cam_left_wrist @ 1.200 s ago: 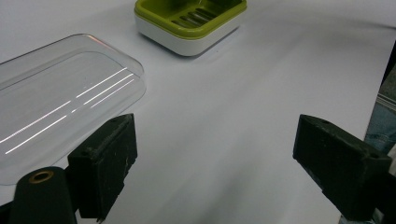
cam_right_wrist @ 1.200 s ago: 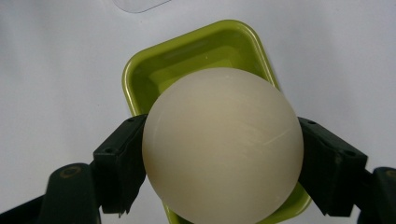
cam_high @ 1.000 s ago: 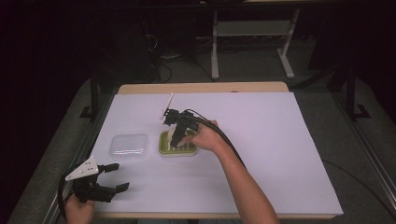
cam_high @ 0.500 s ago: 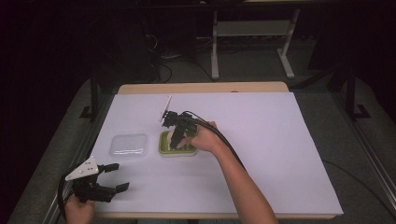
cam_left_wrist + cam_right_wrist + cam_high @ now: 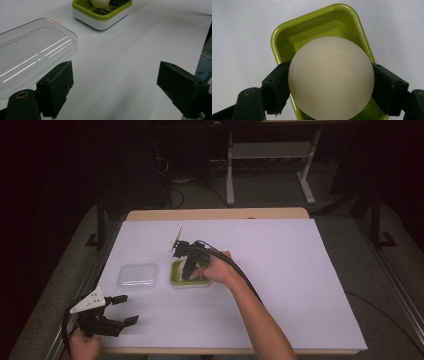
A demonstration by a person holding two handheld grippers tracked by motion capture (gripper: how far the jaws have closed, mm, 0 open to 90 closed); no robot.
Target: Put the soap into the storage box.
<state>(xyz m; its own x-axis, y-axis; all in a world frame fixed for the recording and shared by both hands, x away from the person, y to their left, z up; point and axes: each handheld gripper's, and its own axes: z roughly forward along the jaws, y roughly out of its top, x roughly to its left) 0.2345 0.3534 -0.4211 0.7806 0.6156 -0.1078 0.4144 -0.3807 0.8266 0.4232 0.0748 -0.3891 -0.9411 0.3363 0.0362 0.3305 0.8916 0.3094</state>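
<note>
1. Count: two hand-held black two-jaw grippers, one cream-white smooth ball, one lime-green rectangular plastic dish on a white base, one clear plastic lid, one white-covered table.
2. Right gripper (image 5: pixel 187 272): jaws closed against the cream-white ball (image 5: pixel 331 77), one pad on each side of it. In the right gripper view the pads press the ball's left and right flanks; no gap seen.
3. Ball: round, matte to slightly glossy, pale cream, faint scuff streaks on its upper right face. No markings.
4. Ball's place: directly over the lime-green dish (image 5: pixel 317 22), within its rim as seen from the gripper. Cannot tell whether it touches the dish floor or sits just above it. The left gripper view shows the ball's lower part (image 5: pixel 100 2) inside the dish (image 5: pixel 100 17).
5. Dish: rounded corners, ridged inner floor, green tray seated in a white base. It lies near the middle of the white table (image 5: pixel 300 285), in the high view at (image 5: pixel 176 279).
6. Clear lid (image 5: pixel 138 275): shallow, rounded rectangle, lying flat just left of the dish, apart from it. Also at (image 5: pixel 30 50).
7. Left gripper (image 5: pixel 117 310): jaws spread wide, nothing between them, held at the table's near left corner, well apart from the dish. Between its pads (image 5: pixel 115 92), bare white tabletop.
</note>
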